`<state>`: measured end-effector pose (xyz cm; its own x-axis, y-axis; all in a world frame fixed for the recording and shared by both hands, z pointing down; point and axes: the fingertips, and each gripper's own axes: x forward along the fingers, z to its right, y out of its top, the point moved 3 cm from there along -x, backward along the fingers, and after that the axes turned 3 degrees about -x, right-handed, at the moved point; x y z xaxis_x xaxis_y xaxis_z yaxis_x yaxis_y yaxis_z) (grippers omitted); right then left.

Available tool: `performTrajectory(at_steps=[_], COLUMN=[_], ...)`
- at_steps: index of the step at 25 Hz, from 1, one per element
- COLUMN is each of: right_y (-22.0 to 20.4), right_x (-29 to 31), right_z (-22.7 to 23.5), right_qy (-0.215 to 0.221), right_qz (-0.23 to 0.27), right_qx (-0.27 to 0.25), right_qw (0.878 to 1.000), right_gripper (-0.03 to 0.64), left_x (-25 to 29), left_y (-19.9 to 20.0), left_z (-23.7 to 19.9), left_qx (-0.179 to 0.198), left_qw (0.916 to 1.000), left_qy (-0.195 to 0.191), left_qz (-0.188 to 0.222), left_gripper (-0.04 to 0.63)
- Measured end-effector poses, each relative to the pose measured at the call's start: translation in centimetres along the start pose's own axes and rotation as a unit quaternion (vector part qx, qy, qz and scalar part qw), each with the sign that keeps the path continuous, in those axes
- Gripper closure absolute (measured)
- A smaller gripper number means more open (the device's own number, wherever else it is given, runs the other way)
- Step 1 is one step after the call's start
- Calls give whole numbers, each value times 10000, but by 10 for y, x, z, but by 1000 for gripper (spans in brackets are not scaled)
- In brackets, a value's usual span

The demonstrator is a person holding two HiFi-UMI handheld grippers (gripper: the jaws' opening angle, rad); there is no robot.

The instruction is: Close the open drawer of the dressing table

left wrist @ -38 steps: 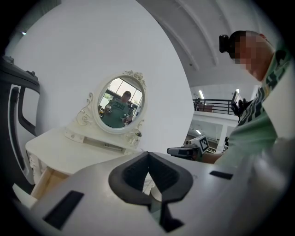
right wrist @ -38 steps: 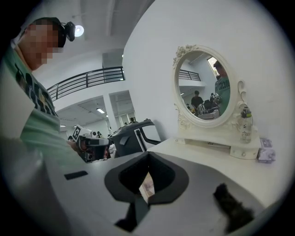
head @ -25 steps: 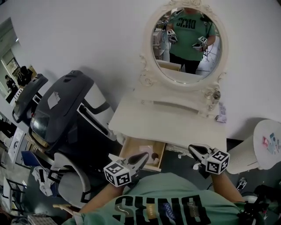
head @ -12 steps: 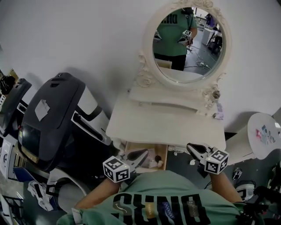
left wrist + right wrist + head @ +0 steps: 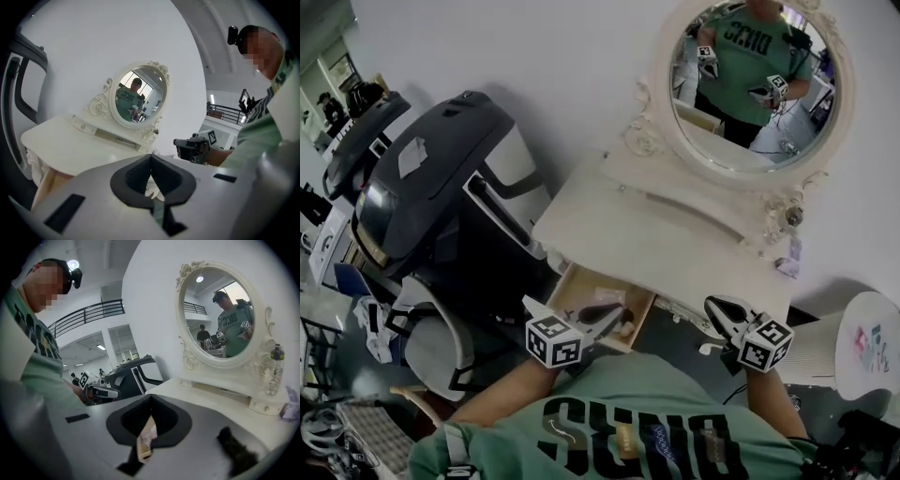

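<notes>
Status: nothing was done on the task yet. The drawer (image 5: 577, 287) stood pulled well out from under the left part of the dressing table (image 5: 656, 246), its wooden inside exposed and a few small items lying in it that I couldn't identify. The left gripper (image 5: 611, 317) was closed with nothing in it, tips meeting in its own view (image 5: 151, 155). From the head view it sat over the drawer's front edge, but I couldn't tell if it touched. The right gripper (image 5: 713, 306) hung off to the right of the drawer, just in front of the table edge, tips also together (image 5: 150, 396) and clamping nothing; the tan bit showing behind them looked like background seen through the gap. What was left, as I judged it, was the whole job: get a gripper against the drawer front and push until flush with the apron. Writing: the person's green shirt (image 5: 628, 427) carried big dark letters, something like "SUN" plus one more I couldn't settle. The same print showed reversed in the oval mirror (image 5: 755, 84). Marker cubes on the grippers had only black-and-white square patterns. The small bottle (image 5: 276, 357) by the mirror base and the bits on the round side table (image 5: 872, 342) were too small to read.
</notes>
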<state>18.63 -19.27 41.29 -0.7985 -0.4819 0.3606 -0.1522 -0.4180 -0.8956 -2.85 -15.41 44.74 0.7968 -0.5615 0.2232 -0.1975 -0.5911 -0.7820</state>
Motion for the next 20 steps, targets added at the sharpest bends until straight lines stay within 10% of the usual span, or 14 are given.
performTrajectory(at_steps=[20], right_y=[-27], right_x=[63], right_z=[-27], right_qy=[489], right_qz=[-587], right_qx=[-2], right_qw=[9971], right_gripper=[606], left_x=[-56], left_y=[-123], left_z=[-91], left_qx=[-145], left_qw=[9833], left_qy=[1274], left_qz=[-1295], left_gripper=[584])
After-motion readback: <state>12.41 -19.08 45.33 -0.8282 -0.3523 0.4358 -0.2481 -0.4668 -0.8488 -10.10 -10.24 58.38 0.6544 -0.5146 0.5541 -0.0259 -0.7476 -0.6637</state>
